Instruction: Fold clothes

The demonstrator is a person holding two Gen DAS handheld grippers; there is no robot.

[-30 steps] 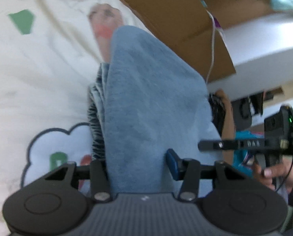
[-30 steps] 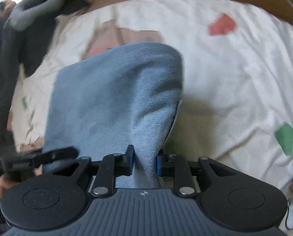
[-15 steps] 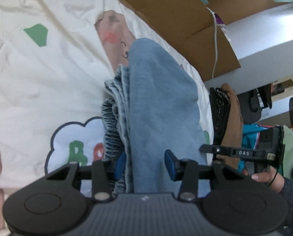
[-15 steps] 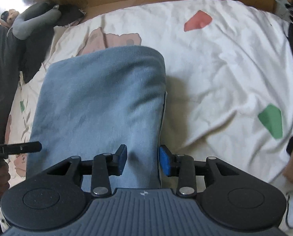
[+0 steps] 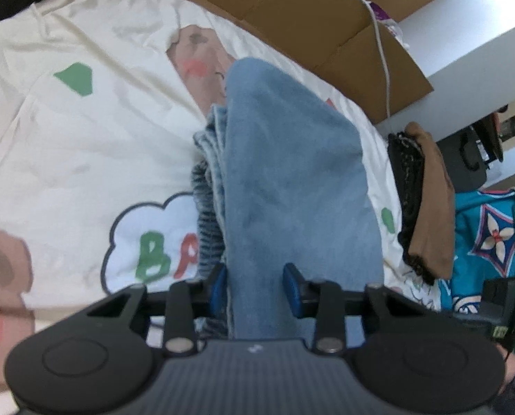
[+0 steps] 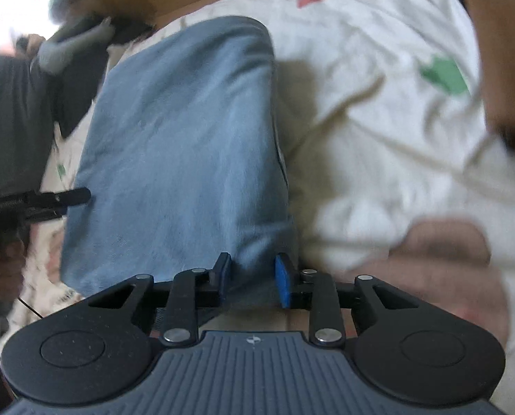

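The folded blue jeans [image 5: 292,186] lie on the cream printed bedsheet [image 5: 84,145], their long axis running straight away from both claws toward the cardboard-lined far edge of the bed.

On the left, the left gripper [image 5: 255,288] straddles the near left corner, where the stacked hem layers bunch up. Its jaws are closing with the denim between them, though the right pad looks just clear of the cloth.

On the right, the right gripper [image 6: 252,278] sits over the near right corner of the jeans [image 6: 181,145], close to the long right edge. Its jaws are also closing with cloth between them, and a gap shows beside the blue pad.

Both hands are equally near.
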